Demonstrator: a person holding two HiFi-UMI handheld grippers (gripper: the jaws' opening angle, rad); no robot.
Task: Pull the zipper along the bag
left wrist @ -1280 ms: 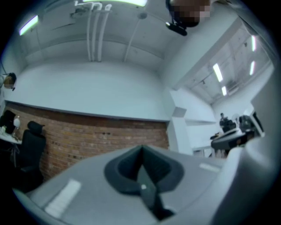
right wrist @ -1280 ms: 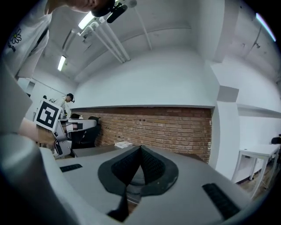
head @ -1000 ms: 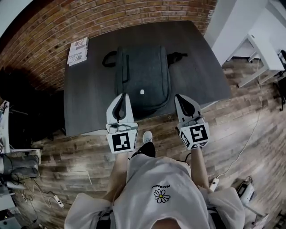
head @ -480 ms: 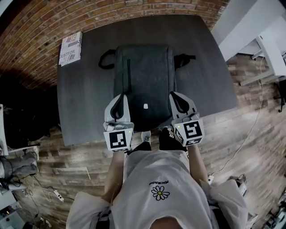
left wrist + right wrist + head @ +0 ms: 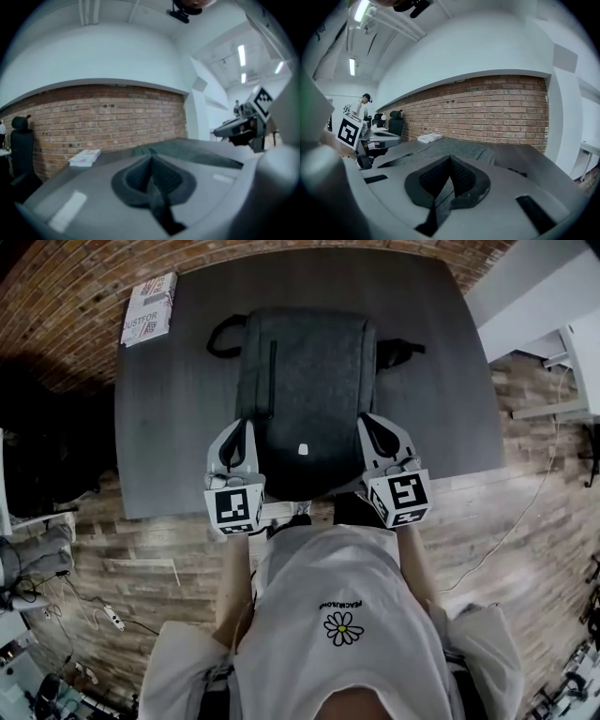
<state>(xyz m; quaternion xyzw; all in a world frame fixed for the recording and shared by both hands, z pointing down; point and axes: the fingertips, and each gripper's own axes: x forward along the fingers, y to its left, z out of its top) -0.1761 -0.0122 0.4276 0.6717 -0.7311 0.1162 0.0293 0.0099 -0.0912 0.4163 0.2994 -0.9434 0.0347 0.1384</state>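
Note:
A dark grey backpack lies flat on the dark table, with a small white tag near its near end. A zipper line runs along its left side. My left gripper hovers at the bag's near left corner, shut and empty. At the near right corner my right gripper is likewise shut with nothing in it. The left gripper view shows closed jaws with the backpack beyond. Past the closed right gripper in its own view lies the backpack.
A printed booklet lies at the table's far left corner by the brick wall. A white desk stands to the right. Cables trail over the wood floor. An office chair stands left of the table.
Both grippers have moved forward and down from the table's near edge and now flank the backpack's near end. Their jaws stayed shut.

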